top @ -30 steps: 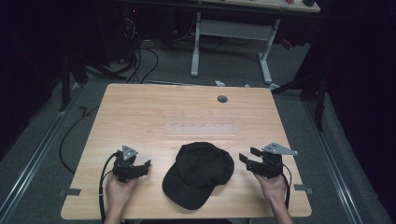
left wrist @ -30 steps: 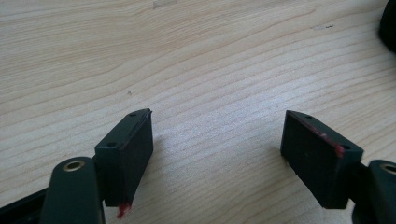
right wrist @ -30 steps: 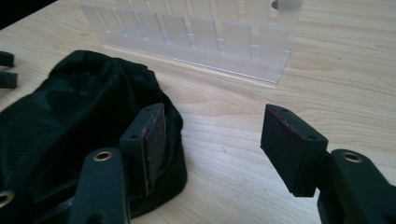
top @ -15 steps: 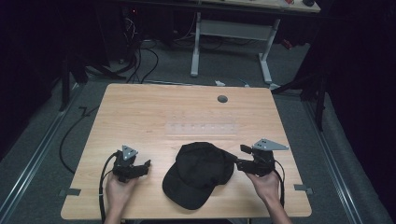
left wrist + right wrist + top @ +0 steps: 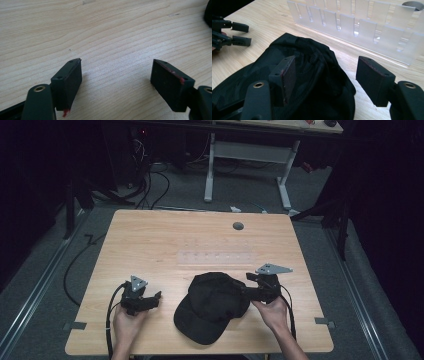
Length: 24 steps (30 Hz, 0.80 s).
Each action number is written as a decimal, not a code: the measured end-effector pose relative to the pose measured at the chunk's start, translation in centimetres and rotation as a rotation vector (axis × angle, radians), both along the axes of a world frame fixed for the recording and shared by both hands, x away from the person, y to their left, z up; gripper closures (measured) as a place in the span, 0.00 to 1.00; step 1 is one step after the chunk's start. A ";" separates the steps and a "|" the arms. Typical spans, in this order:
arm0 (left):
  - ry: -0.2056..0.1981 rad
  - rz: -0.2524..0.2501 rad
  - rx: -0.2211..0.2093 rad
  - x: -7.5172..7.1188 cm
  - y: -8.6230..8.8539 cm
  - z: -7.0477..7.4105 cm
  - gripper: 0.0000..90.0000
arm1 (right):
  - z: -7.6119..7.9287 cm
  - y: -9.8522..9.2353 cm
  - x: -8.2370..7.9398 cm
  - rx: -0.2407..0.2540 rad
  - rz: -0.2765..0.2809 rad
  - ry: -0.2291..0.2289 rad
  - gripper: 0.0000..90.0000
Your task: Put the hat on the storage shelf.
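Now my right gripper (image 5: 248,286), fingers just opened wide, straddles the black cap's (image 5: 215,305) soft, light crown; I'd pinch its back edge. Left gripper (image 5: 154,299) rests wide, empty.

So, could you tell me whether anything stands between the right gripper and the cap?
Nothing visible does. The right gripper is already at the cap, its open jaws standing over the crown's edge, having just been opening. The clear rack lies beyond the cap, out of the way.
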State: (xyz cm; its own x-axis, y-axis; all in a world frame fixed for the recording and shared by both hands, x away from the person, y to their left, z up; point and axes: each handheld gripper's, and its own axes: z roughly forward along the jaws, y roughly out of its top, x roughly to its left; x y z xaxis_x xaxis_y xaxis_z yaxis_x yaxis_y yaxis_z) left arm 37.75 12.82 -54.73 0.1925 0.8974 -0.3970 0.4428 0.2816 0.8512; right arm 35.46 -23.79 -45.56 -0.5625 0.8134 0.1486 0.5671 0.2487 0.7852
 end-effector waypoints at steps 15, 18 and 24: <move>0.000 -0.002 0.000 0.0 0.0 0.0 0.28 | -0.8 1.9 1.7 -0.008 0.035 0.039 0.35; 0.000 -0.002 0.000 0.0 0.0 0.0 0.28 | -0.9 2.2 2.1 -0.011 0.043 0.052 0.35; 0.000 -0.002 -0.001 0.0 0.0 0.0 0.28 | -1.6 2.8 3.2 -0.032 0.055 0.099 0.35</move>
